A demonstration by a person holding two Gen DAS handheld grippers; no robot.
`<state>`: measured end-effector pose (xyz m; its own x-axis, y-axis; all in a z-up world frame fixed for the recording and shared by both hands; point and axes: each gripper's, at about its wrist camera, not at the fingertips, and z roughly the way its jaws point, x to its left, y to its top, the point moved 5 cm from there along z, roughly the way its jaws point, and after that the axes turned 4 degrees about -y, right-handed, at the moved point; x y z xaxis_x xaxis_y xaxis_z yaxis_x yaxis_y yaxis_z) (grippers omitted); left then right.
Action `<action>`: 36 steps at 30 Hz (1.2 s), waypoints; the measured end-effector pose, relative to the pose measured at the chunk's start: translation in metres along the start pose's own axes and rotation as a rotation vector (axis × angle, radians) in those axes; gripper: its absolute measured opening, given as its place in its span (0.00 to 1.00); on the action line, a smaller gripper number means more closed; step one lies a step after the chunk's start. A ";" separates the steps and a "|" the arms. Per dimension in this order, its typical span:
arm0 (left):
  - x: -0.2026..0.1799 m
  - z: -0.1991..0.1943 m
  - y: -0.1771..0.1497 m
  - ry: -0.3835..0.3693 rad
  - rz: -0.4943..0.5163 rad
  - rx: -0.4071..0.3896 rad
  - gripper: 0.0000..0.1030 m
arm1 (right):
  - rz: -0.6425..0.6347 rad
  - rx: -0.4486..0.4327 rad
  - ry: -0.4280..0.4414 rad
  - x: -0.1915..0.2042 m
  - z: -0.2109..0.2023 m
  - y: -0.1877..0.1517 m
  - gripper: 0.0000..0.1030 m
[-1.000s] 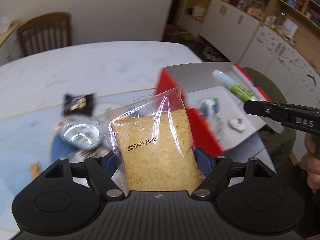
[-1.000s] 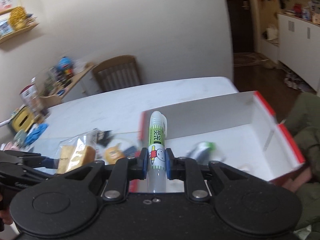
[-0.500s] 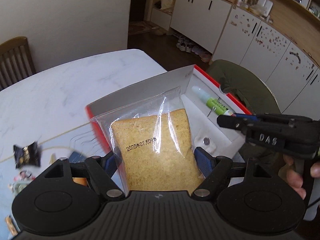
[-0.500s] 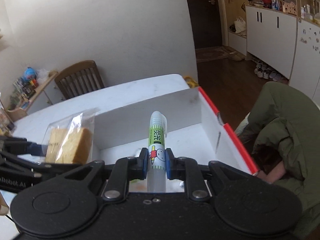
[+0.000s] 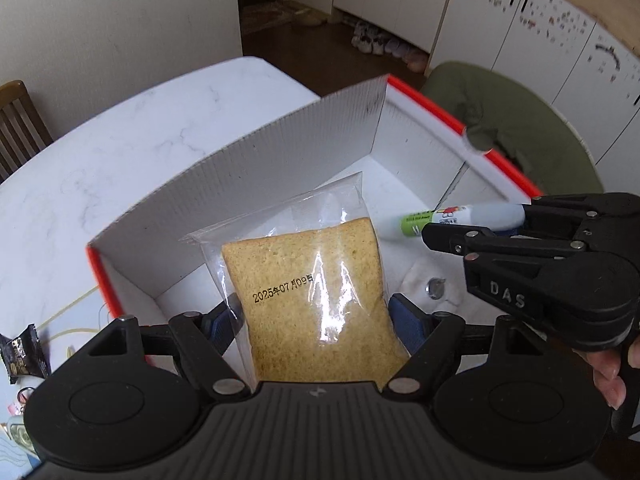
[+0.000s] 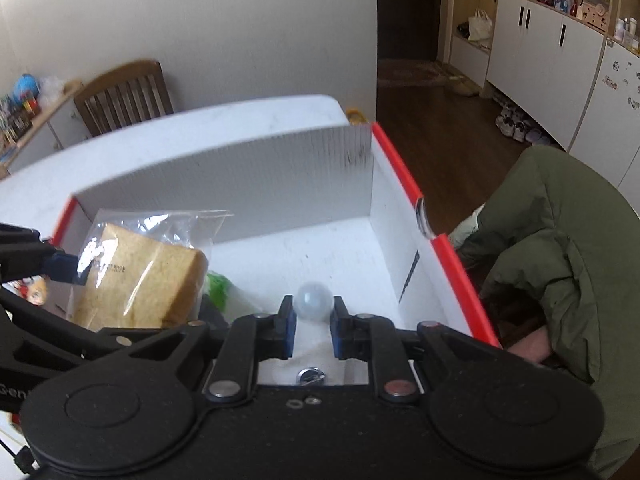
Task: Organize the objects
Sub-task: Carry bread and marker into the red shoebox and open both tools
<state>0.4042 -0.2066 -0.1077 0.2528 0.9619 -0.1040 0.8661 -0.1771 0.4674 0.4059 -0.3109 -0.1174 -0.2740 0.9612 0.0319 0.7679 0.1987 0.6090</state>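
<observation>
My left gripper (image 5: 316, 314) is shut on a clear bag of toast (image 5: 316, 296) and holds it over the white box with red rim (image 5: 280, 148). The bag also shows in the right wrist view (image 6: 140, 276). My right gripper (image 6: 314, 326) has its jaws a little apart around a glue stick (image 6: 314, 306), seen end-on and tilted down into the box (image 6: 280, 168). In the left wrist view the glue stick (image 5: 460, 220) points left from the right gripper (image 5: 500, 232), low over the box floor. A small round metal piece on white padding (image 5: 436, 286) lies on the floor.
The box stands on a white marble table (image 5: 140, 140). A dark candy wrapper (image 5: 24, 354) and small items lie left of the box. A wooden chair (image 6: 124, 96) stands behind the table. A green coat (image 6: 560, 260) is draped to the right.
Both grippers moved forward over the box. The glue stick tipped from upright to pointing down into the box, and the right jaws widened slightly around it.
</observation>
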 end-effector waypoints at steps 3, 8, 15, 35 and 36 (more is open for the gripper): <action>0.001 0.011 0.000 0.000 -0.005 0.027 0.76 | 0.002 0.025 0.009 -0.001 0.005 -0.002 0.16; 0.001 0.028 -0.001 0.001 0.003 0.064 0.76 | -0.034 0.067 0.004 -0.002 0.013 -0.009 0.16; 0.005 0.039 -0.001 0.002 0.006 0.092 0.77 | -0.054 0.075 0.028 -0.003 0.009 -0.011 0.17; 0.010 0.025 -0.012 -0.084 -0.047 0.024 0.86 | -0.030 0.019 0.120 -0.016 -0.029 -0.009 0.38; 0.010 0.021 -0.013 -0.097 -0.049 0.012 0.86 | -0.030 0.015 0.122 -0.016 -0.031 -0.010 0.40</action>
<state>0.4048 -0.1993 -0.1330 0.2503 0.9448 -0.2112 0.8832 -0.1335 0.4495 0.3844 -0.3345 -0.0991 -0.3650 0.9244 0.1108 0.7664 0.2308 0.5994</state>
